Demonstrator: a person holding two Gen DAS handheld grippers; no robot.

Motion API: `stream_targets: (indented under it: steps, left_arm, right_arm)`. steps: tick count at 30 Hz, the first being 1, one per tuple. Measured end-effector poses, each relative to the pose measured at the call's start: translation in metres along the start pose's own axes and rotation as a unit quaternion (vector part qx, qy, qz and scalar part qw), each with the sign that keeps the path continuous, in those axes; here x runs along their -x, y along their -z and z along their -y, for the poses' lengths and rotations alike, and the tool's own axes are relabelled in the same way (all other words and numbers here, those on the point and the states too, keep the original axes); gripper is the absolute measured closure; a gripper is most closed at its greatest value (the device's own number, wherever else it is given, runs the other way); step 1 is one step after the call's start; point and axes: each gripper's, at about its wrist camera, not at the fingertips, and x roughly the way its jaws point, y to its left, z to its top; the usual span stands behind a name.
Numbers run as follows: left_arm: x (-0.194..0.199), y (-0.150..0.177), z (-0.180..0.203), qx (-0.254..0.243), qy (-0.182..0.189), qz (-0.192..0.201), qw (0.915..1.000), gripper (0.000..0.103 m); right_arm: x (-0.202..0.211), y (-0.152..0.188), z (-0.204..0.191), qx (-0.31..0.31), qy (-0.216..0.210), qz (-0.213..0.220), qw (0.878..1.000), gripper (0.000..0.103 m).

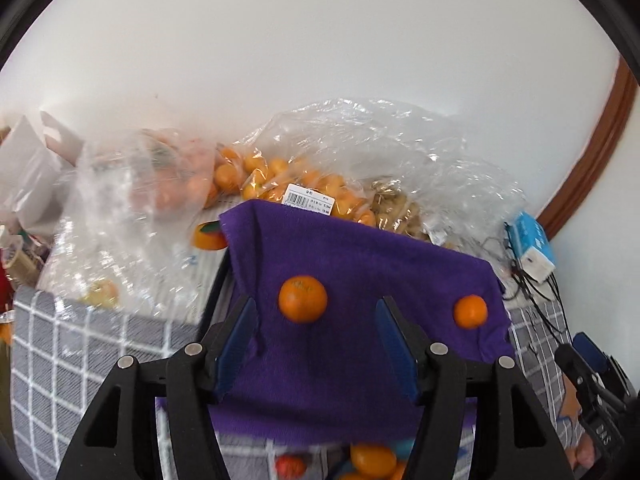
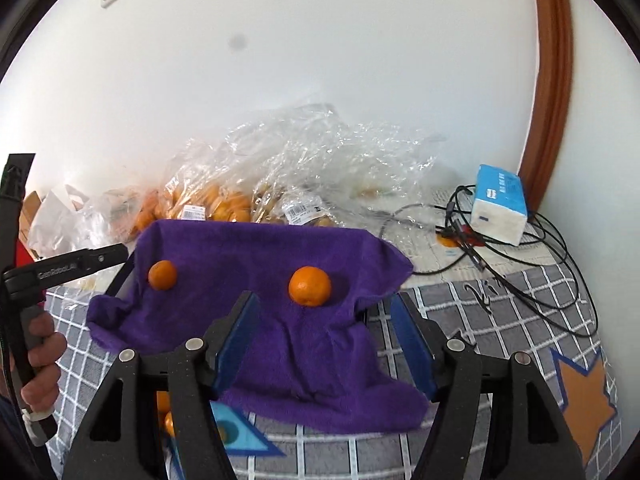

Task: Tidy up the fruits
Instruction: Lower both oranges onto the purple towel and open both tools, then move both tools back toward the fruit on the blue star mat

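Two tangerines: one [image 2: 310,286] sits mid purple towel [image 2: 280,340], the other [image 2: 163,275] at its left. Both are small, firm, prone to rolling; grasp across the widest girth. Left gripper [image 1: 316,344] and right gripper [image 2: 324,340] stand spread, empty.

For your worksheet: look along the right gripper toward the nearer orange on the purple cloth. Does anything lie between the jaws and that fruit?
Nothing visible does. The right gripper has open, empty jaws, and only bare purple cloth lies between them and the nearer orange. The other orange sits off toward the left gripper.

Two tangerines [image 2: 310,285] [image 2: 162,275] side by side on a towel [image 2: 320,360], bagged fruit [image 2: 216,204] behind, tissue box [image 2: 500,204] far right
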Motion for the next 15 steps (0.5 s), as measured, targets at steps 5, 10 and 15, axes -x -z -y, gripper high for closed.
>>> stream_targets:
  steps: [5,10,15]
  left_arm:
    - [0.04,0.021,-0.004,0.0,-0.004,0.03,0.9995,0.043]
    - [0.067,0.045,-0.017,0.016,0.008,0.025,0.9995,0.043]
    - [0.085,0.073,-0.025,0.016,0.001,0.044,0.9989,0.044]
  right_arm:
    - [0.026,0.015,0.0,-0.004,0.003,0.016,1.0,0.035]
    - [0.048,0.029,-0.003,-0.003,-0.01,0.021,1.0,0.035]
    - [0.055,0.044,-0.005,-0.007,-0.04,0.001,0.999,0.035]
